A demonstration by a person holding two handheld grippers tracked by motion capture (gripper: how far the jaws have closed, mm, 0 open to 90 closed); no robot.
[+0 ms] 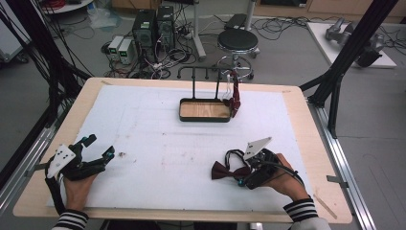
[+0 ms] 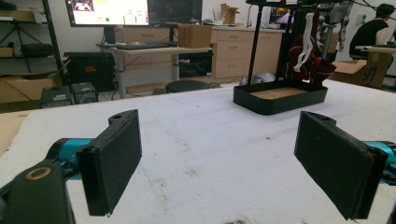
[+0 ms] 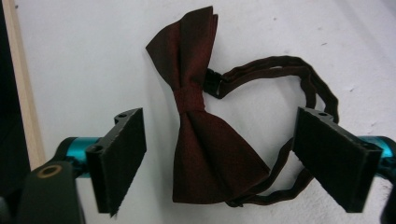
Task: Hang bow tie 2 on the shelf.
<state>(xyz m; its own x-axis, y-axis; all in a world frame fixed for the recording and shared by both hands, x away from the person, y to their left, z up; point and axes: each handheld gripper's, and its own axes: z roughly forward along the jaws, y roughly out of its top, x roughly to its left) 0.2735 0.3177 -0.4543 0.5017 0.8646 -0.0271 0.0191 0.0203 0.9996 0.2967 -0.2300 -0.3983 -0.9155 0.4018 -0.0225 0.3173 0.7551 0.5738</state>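
A dark red bow tie (image 3: 196, 116) is seen lying flat on the white table cover (image 1: 158, 143) near the person's right side, its thin neck strap (image 3: 299, 84) looped beside it, and the right gripper (image 3: 233, 158) is held over it with its jaws spread wide to either side of the bow and nothing clamped. The left gripper (image 1: 98, 153) is rested at the left of the table, jaws likewise apart and empty, well away from the tie. At the far middle a black stand with a wooden tray (image 1: 205, 110) is placed, with another dark red tie (image 1: 234, 96) already hung on its rail. If the bow is to be lifted, the limp fabric could be pinched only at one wing, so that it folds or slips free; the strap could also be caught under a jaw pad and dragged, or left trailing to snag on the stand.
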